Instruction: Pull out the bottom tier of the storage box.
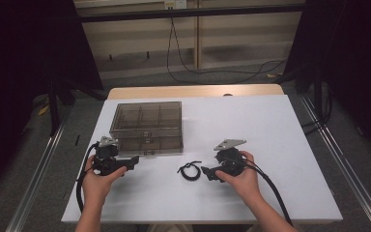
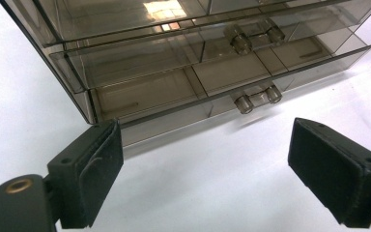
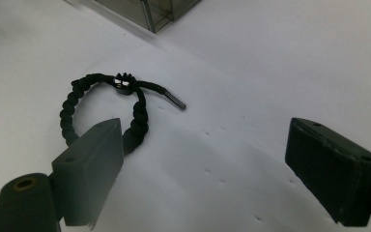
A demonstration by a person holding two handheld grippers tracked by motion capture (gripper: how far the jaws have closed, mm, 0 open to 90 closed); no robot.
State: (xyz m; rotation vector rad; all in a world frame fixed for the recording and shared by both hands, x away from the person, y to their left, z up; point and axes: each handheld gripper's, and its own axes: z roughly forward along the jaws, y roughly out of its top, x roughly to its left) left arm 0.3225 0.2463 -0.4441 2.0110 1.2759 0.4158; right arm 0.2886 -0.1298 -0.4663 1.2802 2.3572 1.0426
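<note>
A smoky clear plastic drawer box (image 1: pixel 147 124) stands on the white table (image 1: pixel 270 125), left of the middle. In the left gripper view its two drawers (image 2: pixel 183 92) are pushed in, each with a clear handle (image 2: pixel 258 98). My left gripper (image 1: pixel 134 162) stands open just in front of the box, jaws wide with nothing between them. A black braided bracelet (image 1: pixel 189 170) lies on the table; in the right gripper view the bracelet (image 3: pixel 101 104) is coiled with a small clasp. My right gripper (image 1: pixel 206 173) is open just to the right of it, its left jaw partly in front of the loop.
The table's wooden far edge (image 1: pixel 195 91) meets a floor with trailing cables (image 1: pixel 212 67). Black stands and metal rails (image 1: pixel 43 159) flank the table on both sides. Bare white table surface lies to the right and front.
</note>
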